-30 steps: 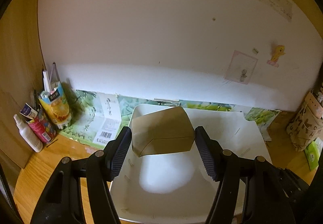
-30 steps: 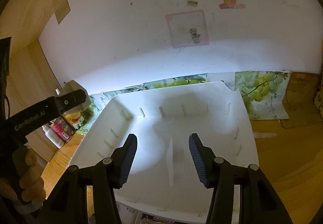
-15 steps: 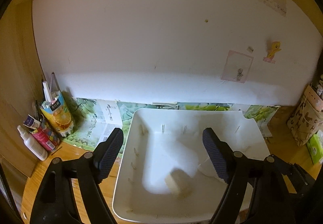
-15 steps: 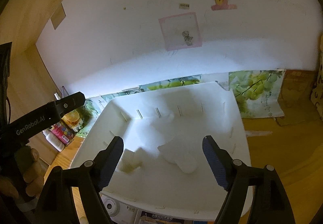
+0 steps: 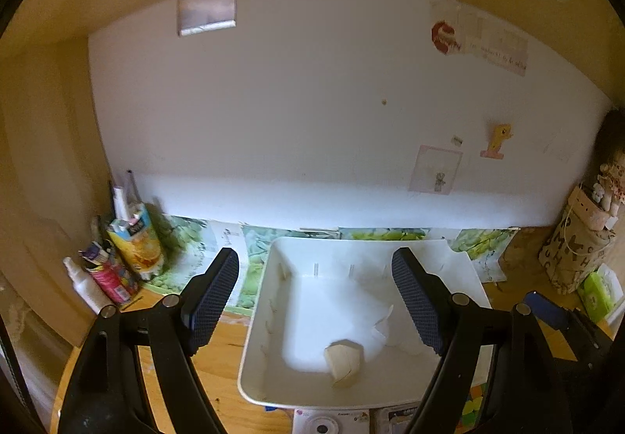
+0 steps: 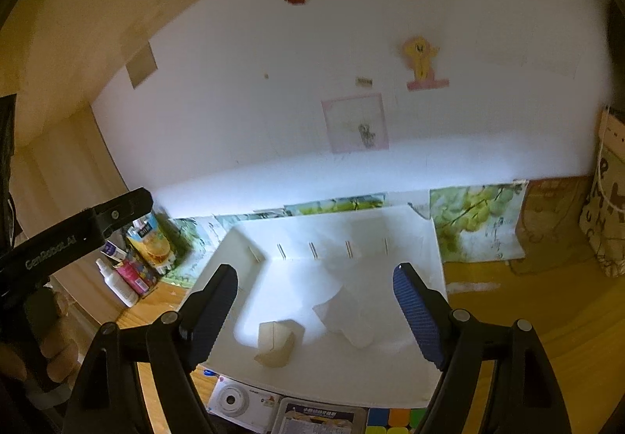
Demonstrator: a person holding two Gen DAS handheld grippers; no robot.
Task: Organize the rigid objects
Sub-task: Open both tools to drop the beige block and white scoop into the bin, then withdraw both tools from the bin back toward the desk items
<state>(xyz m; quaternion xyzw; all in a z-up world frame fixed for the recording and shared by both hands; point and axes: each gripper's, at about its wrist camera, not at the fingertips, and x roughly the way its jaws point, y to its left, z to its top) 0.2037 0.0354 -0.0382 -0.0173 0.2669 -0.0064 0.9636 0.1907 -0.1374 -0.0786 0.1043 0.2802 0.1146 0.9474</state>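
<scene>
L gripper (image 5: 315,291) & R gripper (image 6: 314,307) jaws wide apart, empty; tan block (image 5: 343,358) in white tray (image 5: 258,332)

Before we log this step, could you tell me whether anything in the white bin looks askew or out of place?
Slightly. In the white bin, the tan block lies tipped on an edge near the front wall rather than flat, and the white piece beside it sits diagonally. Both the left gripper and right gripper are open and empty.

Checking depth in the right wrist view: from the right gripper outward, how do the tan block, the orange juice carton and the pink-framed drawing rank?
Ranked from the right gripper, jaws open:
1. Tan block, in the white tray, near its front left.
2. Orange juice carton, far left, beyond the tray.
3. Pink-framed drawing, up on the back wall.
</scene>
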